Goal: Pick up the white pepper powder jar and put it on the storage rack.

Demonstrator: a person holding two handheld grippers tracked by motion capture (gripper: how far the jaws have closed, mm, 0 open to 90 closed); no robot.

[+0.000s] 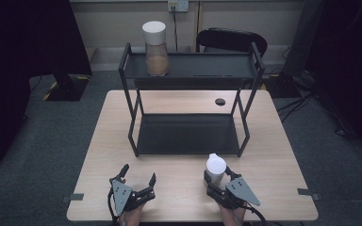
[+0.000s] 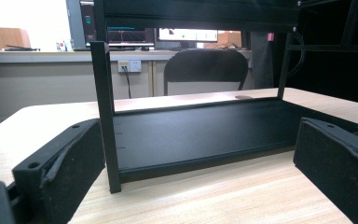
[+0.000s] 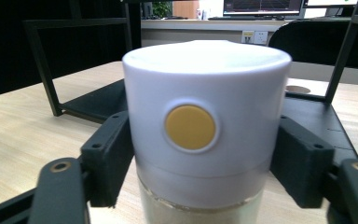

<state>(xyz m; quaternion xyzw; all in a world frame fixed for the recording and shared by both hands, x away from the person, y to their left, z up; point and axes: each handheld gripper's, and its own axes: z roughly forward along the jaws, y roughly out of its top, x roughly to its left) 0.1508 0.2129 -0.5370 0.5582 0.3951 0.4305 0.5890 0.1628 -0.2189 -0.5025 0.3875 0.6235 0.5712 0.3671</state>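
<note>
Jar: white-lidded jar (image 1: 215,168) stands upright near the table's (image 1: 99,141) front edge, right of centre, just in front of the rack (image 1: 188,134).
Right gripper (image 1: 219,181): jaws clamped on the jar's lid from both sides, yellow button (image 3: 189,127) facing the camera.
Left gripper (image 1: 136,178): jaws apart, empty, near the front edge, left.
Axis: jar's long axis vertical; jaws level across it.
Key relation: rack's lower shelf (image 1: 188,136) lies directly beyond the jar; right hand nearer.
Second jar (image 1: 155,48): on top shelf, left end.

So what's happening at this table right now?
A person holds a two-jaw gripper in each hand at a wooden table. The right gripper is shut on a white-lidded jar standing on the table, in front of a black two-tier shelf. The left gripper rests open with nothing between its jaws. A similar jar already stands on the shelf's top tier.
</note>
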